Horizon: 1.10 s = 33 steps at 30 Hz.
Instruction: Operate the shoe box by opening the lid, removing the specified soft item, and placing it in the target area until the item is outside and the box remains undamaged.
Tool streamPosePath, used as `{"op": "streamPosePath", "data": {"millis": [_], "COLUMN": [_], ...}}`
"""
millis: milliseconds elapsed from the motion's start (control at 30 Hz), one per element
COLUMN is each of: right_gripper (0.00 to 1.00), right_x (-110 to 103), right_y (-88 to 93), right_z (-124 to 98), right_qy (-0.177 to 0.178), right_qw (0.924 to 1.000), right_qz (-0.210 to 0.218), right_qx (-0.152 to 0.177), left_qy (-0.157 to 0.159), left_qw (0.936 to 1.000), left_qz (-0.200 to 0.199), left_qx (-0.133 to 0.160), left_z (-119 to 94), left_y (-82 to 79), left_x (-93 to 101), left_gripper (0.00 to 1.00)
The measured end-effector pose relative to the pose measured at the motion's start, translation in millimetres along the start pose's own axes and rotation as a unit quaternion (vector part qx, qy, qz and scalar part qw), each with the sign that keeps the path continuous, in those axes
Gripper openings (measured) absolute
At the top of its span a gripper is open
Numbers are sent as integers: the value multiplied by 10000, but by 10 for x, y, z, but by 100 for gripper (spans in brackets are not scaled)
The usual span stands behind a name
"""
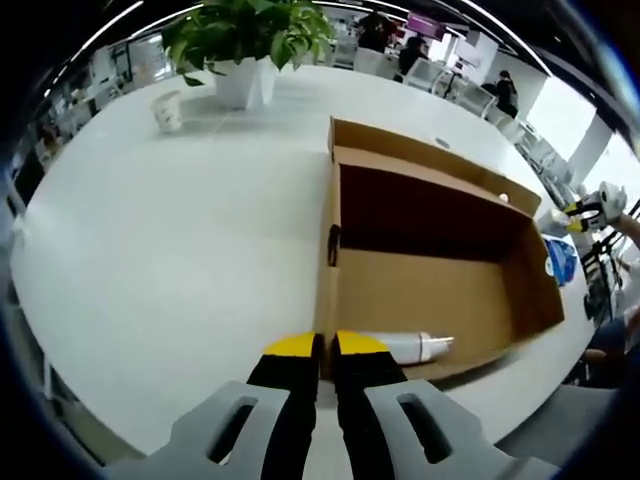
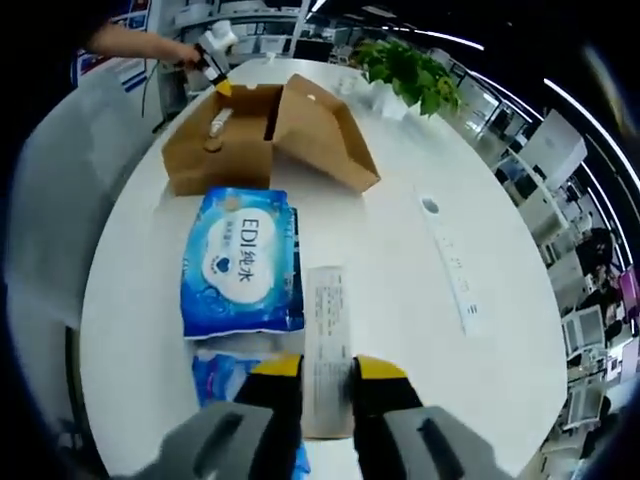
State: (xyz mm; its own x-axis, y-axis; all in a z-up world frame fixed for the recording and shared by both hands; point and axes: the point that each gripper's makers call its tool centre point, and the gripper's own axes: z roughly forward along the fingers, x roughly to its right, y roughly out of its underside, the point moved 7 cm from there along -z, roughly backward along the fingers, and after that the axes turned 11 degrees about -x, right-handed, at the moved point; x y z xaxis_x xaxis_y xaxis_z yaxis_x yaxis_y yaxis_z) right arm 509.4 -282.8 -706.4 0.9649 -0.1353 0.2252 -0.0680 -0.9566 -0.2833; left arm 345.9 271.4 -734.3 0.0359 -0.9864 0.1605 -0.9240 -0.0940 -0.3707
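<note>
- Left gripper [image 1: 325, 350]: two black jaws with yellow tips, each backed by a light grey moulded bracket with an oblong slot.
- Right gripper [image 2: 326, 372]: the same build, black jaws capped in yellow, grey slotted brackets behind.
- Beyond the shoe box [image 2: 262, 135], the left gripper shows a white body and a yellow-and-black tip.

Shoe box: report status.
Left gripper clamps box wall. Right gripper grips white packet. Blue wipes pack out on table. Bottle inside box.

White table [image 2: 400, 300], open cardboard box [image 2: 265, 135], blue tissue pack [image 2: 240, 260], potted plant [image 2: 405, 75]
</note>
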Motion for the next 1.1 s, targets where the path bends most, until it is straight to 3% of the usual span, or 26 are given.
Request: {"op": "streamPosePath", "data": {"millis": [1100], "right_gripper": [15], "right_x": [40], "right_y": [379], "right_z": [185], "right_qy": [-124], "right_qw": [9980], "right_qz": [-134], "right_qx": [-608], "left_qy": [-48], "left_qw": [10000], "left_qz": [15], "left_qx": [-37], "left_z": [8], "left_y": [-10], "left_x": [5], "left_gripper": [2]}}
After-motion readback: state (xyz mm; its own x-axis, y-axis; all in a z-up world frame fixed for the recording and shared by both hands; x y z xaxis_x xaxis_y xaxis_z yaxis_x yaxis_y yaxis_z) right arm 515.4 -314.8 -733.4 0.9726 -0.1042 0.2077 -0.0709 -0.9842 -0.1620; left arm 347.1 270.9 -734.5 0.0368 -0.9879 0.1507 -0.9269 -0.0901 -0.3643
